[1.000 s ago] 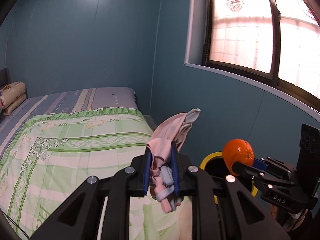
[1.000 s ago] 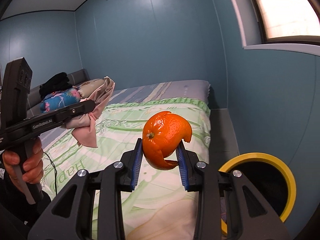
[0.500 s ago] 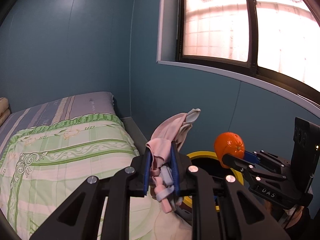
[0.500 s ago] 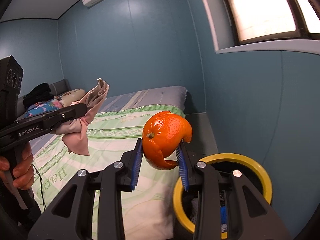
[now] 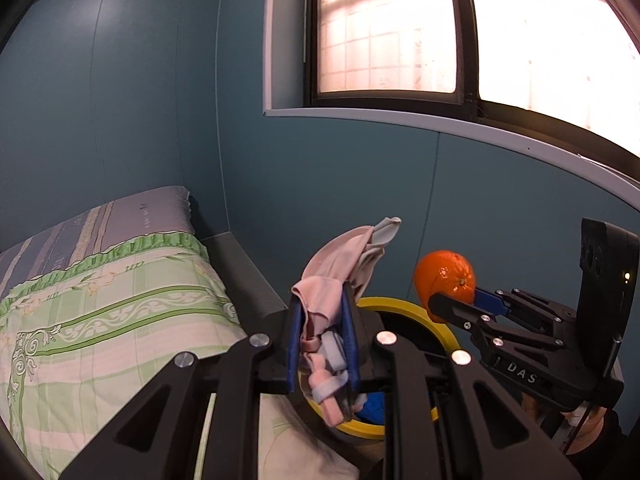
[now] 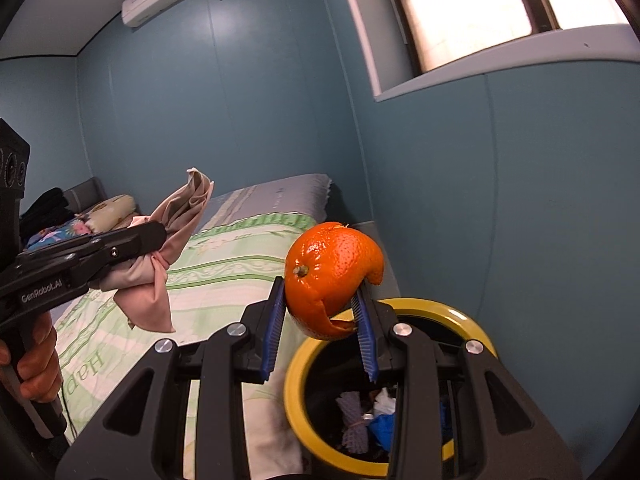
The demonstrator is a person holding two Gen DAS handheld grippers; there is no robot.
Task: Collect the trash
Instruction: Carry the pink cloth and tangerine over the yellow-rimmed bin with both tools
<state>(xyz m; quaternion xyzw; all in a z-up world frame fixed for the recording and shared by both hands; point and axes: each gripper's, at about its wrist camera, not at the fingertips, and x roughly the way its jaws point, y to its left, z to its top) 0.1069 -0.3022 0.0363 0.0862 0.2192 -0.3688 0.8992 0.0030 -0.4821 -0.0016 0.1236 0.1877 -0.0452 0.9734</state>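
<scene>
Bedding comes first by size: a bed point(image 5: 100, 312) under a green-and-white patterned quilt fills the left of both views, running up to a grey striped pillow against the teal wall. Just beside the bed's foot stands a round black waste bin with a yellow rim point(image 6: 476, 320), its mouth open upward and already holding scraps, among them something blue and a pale knotted bundle. Next in size is the crumpled pink-and-grey cloth point(image 5: 340, 264), clamped between the blue pads of the left hand-held gripper point(image 5: 323, 344), which is closed on it; the cloth's tail stands up above the jaws and a knotted end hangs below, over the near edge of the bin. Smallest is the hollow orange peel, nearly a whole rind with a torn flap point(image 6: 332, 276), pinched between the pads of the right hand-held gripper point(image 6: 320, 332), closed on it and held above the bin's rim, towards its bed side. Judging by this, the carrying step looks nearly over and the drop is in hand. The next move calls for bringing the peel squarely over the dark opening, then parting the jaws so it falls clear of the rim; the cloth needs the same, with care that its dangling end does not snag on the yellow edge.
</scene>
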